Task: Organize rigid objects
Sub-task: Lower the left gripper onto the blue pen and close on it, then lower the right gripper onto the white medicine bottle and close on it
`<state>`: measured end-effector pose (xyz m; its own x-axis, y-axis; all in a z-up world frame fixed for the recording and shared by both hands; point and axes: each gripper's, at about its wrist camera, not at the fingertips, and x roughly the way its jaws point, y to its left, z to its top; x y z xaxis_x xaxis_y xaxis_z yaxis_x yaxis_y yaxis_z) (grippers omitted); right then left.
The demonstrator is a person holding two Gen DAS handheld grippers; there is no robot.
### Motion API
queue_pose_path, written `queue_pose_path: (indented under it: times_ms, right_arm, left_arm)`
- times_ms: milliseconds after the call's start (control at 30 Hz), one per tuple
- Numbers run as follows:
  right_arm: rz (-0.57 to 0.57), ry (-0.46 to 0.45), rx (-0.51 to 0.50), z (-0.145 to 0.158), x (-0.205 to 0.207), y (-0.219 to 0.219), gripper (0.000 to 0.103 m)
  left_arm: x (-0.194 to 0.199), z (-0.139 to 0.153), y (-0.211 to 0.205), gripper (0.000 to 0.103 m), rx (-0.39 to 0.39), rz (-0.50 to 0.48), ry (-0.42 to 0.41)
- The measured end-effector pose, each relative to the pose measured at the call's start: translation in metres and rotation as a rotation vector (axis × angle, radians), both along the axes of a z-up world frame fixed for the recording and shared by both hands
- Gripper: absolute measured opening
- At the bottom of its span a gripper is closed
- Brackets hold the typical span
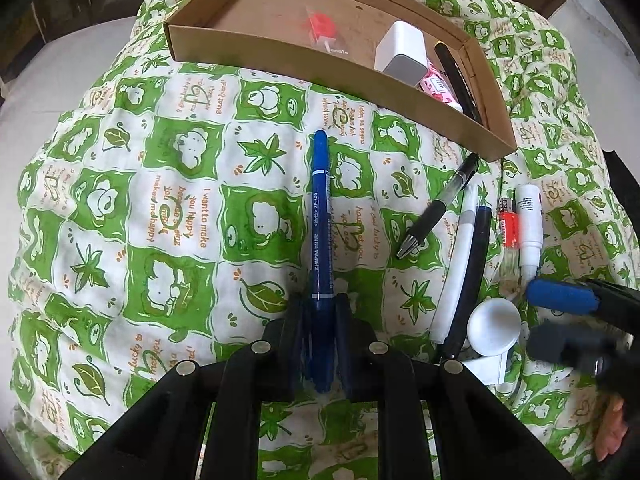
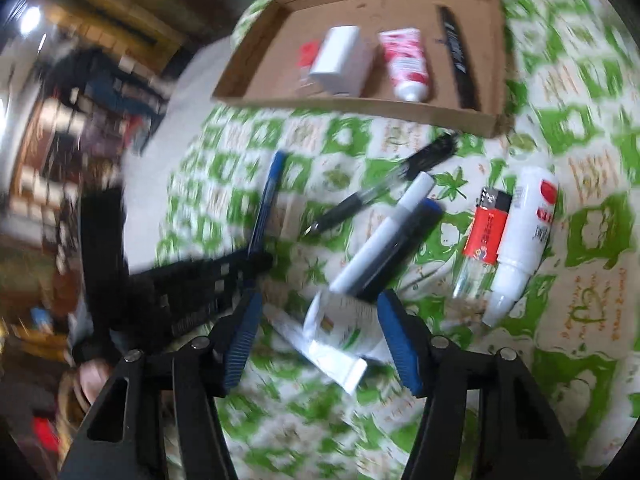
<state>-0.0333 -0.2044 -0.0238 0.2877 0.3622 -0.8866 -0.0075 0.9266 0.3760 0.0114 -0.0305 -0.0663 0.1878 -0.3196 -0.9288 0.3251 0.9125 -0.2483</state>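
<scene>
Presently, I find my left gripper (image 1: 320, 312) with its jaws clamped on the blue marker (image 1: 321, 216), which runs forward from the jaws over the green-and-white patterned cloth (image 1: 168, 208) toward the cardboard tray (image 1: 304, 68).

My right gripper (image 2: 320, 340) has its jaws apart, one on each side of a white tube (image 2: 340, 328) with a wide round cap. The right-wrist view is blurred, and I cannot tell whether either pad touches the tube.

The tray lies on the cloth at the far side. Inside it I note a white rectangular block (image 2: 340, 60), a pink-and-white tube (image 2: 406, 62), a black pen (image 2: 458, 58) along the right wall, and a red-capped item (image 1: 320, 26) farther left.

Loose on the cloth, short of the tray:
- a black-gripped clear pen (image 1: 440, 208), lying diagonally;
- a white marker (image 2: 384, 232) and a dark blue marker (image 2: 404, 248), side by side and touching;
- an orange lighter (image 2: 484, 232) just beside a white bottle (image 2: 524, 236).

A sleeve and hand (image 2: 92, 376) show at the left edge of the right-wrist view.
</scene>
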Motion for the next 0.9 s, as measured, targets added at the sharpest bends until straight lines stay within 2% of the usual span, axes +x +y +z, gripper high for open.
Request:
queue_pose_path:
  times_ms: [100, 200, 233, 267, 333, 433, 567, 700, 767, 900]
  right_arm:
    - [0.100, -0.029, -0.147, 0.005, -0.008, 0.014, 0.061]
    - [0.193, -0.012, -0.258, -0.011, -0.007, 0.033, 0.060]
    - [0.220, -0.001, -0.288, -0.019, -0.006, 0.039, 0.057]
    - [0.236, -0.005, -0.321, -0.027, -0.004, 0.045, 0.047]
    - [0.222, -0.032, -0.340, -0.033, 0.002, 0.046, 0.047]
    - [0.168, -0.086, -0.270, -0.025, 0.020, 0.040, 0.047]
    - [0.079, -0.077, -0.194, -0.028, 0.045, 0.025, 0.046]
    - [0.014, -0.063, -0.084, -0.036, 0.054, 0.004, 0.043]
    - [0.002, -0.070, -0.051, -0.034, 0.050, 0.001, 0.042]
    - [0.001, -0.066, 0.050, -0.025, 0.048, -0.004, 0.039]
  left_arm:
    - [0.002, -0.001, 0.002, 0.015, -0.006, 0.003, 0.003]
    - [0.004, -0.002, 0.003, 0.015, -0.009, 0.008, 0.012]
    - [0.006, -0.003, 0.003, 0.015, -0.010, 0.012, 0.026]
    - [0.009, -0.005, 0.003, 0.015, -0.011, 0.016, 0.047]
    - [0.017, -0.007, 0.002, 0.015, -0.012, 0.023, 0.083]
    - [0.032, -0.008, -0.006, 0.015, 0.020, 0.005, 0.101]
    - [0.048, -0.007, -0.018, 0.015, 0.063, -0.007, 0.089]
    - [0.043, -0.005, -0.021, 0.014, 0.082, -0.018, 0.025]
    - [0.037, -0.001, -0.020, 0.010, 0.083, -0.009, -0.016]
    - [0.024, 0.010, -0.005, 0.010, 0.069, 0.006, -0.055]
